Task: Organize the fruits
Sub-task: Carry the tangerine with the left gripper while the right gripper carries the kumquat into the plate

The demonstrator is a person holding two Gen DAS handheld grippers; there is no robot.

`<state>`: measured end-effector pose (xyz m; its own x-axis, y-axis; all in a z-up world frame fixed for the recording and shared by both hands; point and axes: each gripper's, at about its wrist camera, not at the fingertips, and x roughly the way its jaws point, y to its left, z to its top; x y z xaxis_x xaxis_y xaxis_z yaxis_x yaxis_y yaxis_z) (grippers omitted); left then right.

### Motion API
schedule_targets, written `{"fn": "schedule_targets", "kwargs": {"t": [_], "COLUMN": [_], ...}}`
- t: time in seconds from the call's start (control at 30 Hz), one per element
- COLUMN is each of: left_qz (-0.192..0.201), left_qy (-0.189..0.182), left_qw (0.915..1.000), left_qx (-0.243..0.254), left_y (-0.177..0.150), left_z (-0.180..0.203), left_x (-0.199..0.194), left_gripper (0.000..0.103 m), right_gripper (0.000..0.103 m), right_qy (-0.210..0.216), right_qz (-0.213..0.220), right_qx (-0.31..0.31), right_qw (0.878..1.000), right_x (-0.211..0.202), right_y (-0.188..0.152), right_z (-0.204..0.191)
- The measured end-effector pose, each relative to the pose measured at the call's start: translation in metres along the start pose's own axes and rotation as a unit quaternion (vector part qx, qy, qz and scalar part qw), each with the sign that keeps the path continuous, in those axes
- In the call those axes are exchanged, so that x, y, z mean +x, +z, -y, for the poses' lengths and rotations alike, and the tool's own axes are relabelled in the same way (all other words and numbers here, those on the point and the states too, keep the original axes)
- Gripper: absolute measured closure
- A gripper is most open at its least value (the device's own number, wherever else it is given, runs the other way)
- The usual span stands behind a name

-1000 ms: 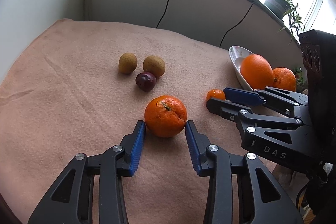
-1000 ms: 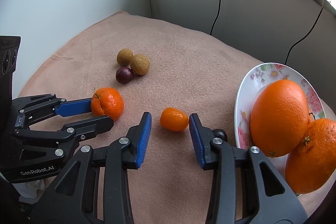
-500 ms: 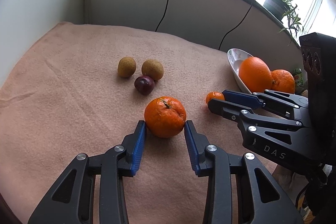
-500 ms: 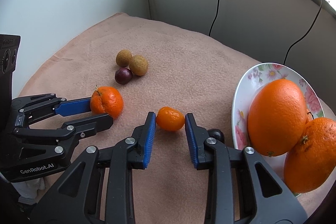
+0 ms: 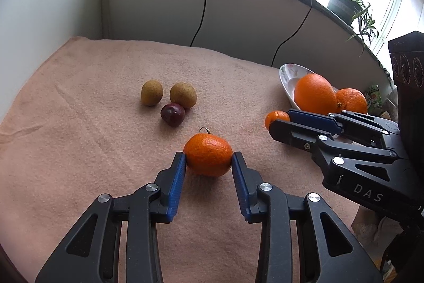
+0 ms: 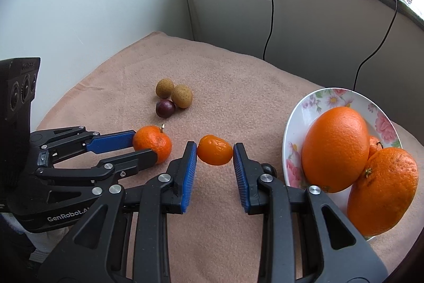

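Bare blanket (image 6: 238,86) lies open behind; the plate (image 6: 304,108) and three small fruits (image 6: 172,97) crowd its sides.

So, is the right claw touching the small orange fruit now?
Touching. In the right wrist view, both blue pads of the right claw press the sides of the small orange fruit.

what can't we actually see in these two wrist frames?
- Small dark round thing: right wrist view, mostly hidden behind the right gripper's finger; cannot be identified.
- Third orange fruit on the plate: only a sliver shows between the big orange and the other orange.
- Plate's near rim: left wrist view, covered by the right gripper.
- Underside of the tangerine in the left gripper: lifted or resting, cannot tell.
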<state>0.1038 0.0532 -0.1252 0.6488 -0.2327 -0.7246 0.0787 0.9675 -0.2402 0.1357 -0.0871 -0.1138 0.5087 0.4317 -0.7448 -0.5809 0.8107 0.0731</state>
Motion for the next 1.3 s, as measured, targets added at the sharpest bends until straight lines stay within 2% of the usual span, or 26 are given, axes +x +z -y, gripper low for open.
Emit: {"fn": "schedule_targets", "kwargs": {"t": [0.23,0.5,0.77,1.3], "left_qz": [0.007,0.021,0.043,0.06], "left_qy": [0.01,0.0,-0.027,-0.073], "left_qw": [0.9998,0.9998,0.9987,0.995], "left_qx": [0.014,0.0,0.0,0.031], "left_y": [0.003,0.005,0.02,0.059], "left_z": [0.006,0.006,0.017,0.071], "left_x": [0.001,-0.004,-0.016,0.001], "left_gripper": [0.07,0.07,0.071,0.071], "right_gripper": [0.073,0.073,0.073,0.073], "right_qy": [0.005,0.006,0.003,-0.035], "right_qz": [0.009,0.023,0.05,0.09], "right_qx": [0.001,0.003,0.012,0.057], "right_qw": [1.0,1.0,0.999,0.994], "right_x": [-0.008,-0.024,-0.049,-0.089], "right_y": [0.0,0.0,0.001,0.001], "right_z": [0.0,0.002,0.011,0.069]}}
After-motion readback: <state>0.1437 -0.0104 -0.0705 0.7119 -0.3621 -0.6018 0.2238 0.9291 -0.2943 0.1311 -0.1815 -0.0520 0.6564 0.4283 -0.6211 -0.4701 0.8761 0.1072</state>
